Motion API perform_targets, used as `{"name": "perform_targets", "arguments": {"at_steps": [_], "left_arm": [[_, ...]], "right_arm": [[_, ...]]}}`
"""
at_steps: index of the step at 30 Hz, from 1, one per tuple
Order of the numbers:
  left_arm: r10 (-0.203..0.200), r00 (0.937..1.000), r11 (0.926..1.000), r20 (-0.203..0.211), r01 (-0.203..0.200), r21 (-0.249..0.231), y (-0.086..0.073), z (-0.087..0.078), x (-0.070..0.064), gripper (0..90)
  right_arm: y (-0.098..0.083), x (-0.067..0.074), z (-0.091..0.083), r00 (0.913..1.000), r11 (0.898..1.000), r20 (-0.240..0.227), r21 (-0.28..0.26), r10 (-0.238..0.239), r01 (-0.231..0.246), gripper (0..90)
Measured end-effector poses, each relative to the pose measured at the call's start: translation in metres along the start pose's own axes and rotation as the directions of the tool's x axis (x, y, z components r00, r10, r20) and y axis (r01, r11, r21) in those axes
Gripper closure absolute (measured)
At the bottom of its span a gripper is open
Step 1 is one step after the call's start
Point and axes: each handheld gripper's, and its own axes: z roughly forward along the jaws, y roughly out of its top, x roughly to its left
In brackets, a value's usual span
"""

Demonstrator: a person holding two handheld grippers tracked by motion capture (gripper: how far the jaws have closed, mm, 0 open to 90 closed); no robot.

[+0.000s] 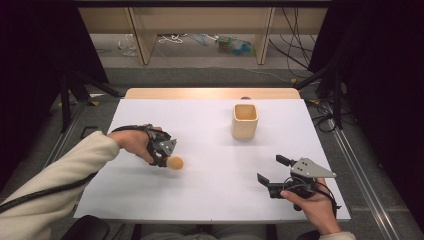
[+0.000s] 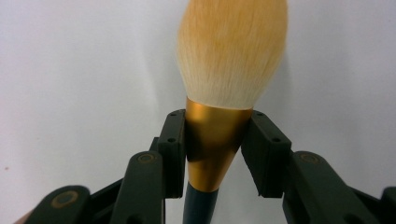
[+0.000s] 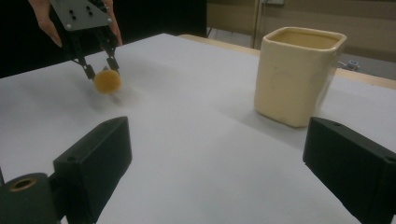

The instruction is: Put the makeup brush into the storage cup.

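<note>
**Brush clamped at the ferrule, cup waiting across the sheet**

At the left of the high view, the left gripper [image 1: 166, 156] was clamped on a makeup brush with a fluffy orange-tipped white bristle head, a tapered gold metal ferrule and a dark slim handle [image 2: 215, 140]. The left gripper view showed both black pads pressed against the smooth, cone-shaped ferrule, with the bristles pointing away from the camera towards the white paper-covered tabletop [image 1: 210, 195]. The brush head sat low over the left half of that sheet; whether it touched the surface could not be told.

Further right, near the back of the sheet, stood a cream, square-sided ceramic cup with rounded corners [image 1: 245, 121], upright, open-mouthed and well apart from the brush. Its glaze looked matte and slightly mottled in the right gripper view.

At the right front, the right gripper [image 1: 275, 169] rested with its jaws wide apart and nothing between them.

The likely risk lay in the grip: a slick, tapering ferrule could slide through the pads, letting the brush tilt or drop. If the brush were carried to the cup, the long handle might catch the rim and tip the cup, and soft bristles pressed on the tabletop could splay.
</note>
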Motion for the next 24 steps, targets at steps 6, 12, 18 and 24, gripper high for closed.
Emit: {"name": "perform_targets", "arguments": {"at_steps": [6, 12, 18, 24], "left_arm": [[-0.038, 0.9988, 0.9972, -0.031, 0.036, -0.066, 0.000, -0.008, -0.001, 61.7], [-0.030, 0.9973, 0.9967, -0.068, 0.025, -0.078, 0.000, -0.014, 0.000, 61.8], [-0.060, 0.9954, 0.9932, -0.074, 0.052, -0.104, -0.002, -0.019, -0.002, 61.9], [-0.074, 0.9941, 0.9903, -0.080, 0.064, -0.124, -0.004, -0.023, -0.003, 61.9]], "right_arm": [[0.000, 0.000, 0.000, 1.0000, 1.000, 0.001, 0.001, 0.001, -0.001, 8.8], [0.000, 0.000, 0.000, 1.0000, 1.000, 0.001, 0.003, 0.001, -0.001, 8.8], [0.000, 0.000, 0.000, 1.0000, 1.000, 0.002, 0.001, -0.001, 0.001, 8.8], [0.000, 0.000, 0.000, 1.0000, 1.000, -0.001, 0.002, -0.001, 0.001, 8.8]]}}
